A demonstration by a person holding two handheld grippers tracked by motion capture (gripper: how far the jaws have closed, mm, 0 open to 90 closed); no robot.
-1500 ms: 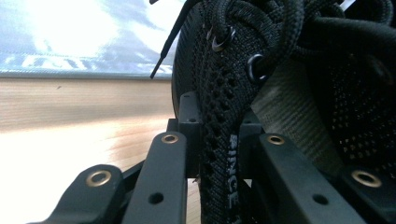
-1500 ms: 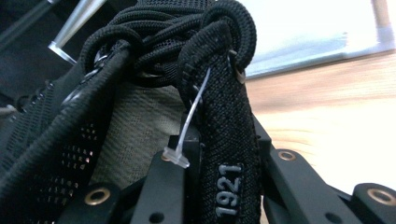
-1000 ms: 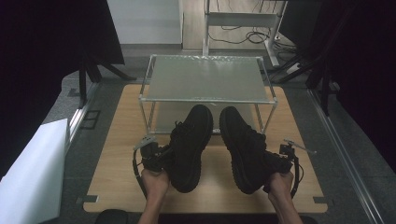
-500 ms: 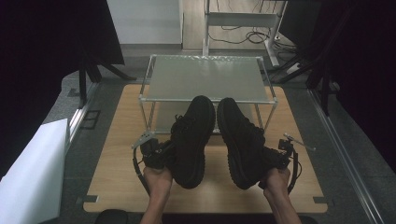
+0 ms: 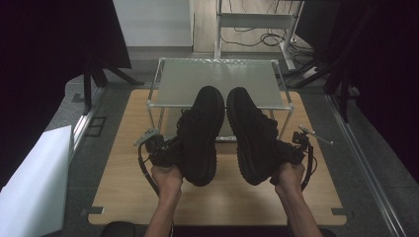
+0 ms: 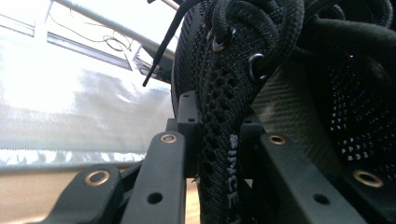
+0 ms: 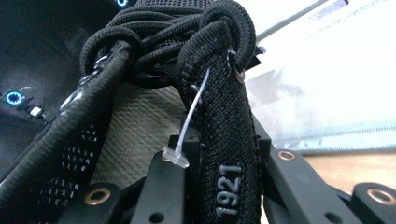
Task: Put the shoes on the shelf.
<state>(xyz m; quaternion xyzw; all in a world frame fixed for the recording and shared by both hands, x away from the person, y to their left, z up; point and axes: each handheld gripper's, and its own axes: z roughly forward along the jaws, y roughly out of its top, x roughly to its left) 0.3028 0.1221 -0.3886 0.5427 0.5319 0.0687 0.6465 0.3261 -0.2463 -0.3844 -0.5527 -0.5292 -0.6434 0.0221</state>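
Observation:
Two black lace-up shoes are held up side by side above the wooden table (image 5: 123, 182), toes pointing away over the front of a glass-topped rack (image 5: 217, 81). My left gripper (image 5: 165, 150) is shut on the collar of the left shoe (image 5: 200, 133); up close, the knit edge (image 6: 217, 140) is pinched between the jaws. My right gripper (image 5: 289, 150) is shut on the collar of the right shoe (image 5: 252, 133), whose edge marked 1921 (image 7: 229, 154) sits between the jaws, with a clear plastic tag (image 7: 187, 130) hanging beside it.
The rack stands on thin metal legs at the table's far half, with room under its shelf. A white panel (image 5: 29, 182) leans at the left. Dark curtains, stands and cables (image 5: 257, 37) lie beyond the table.
Both shoes have moved forward and slightly up, their toes now over the front edge of the rack's glass top. Both grips are unchanged.

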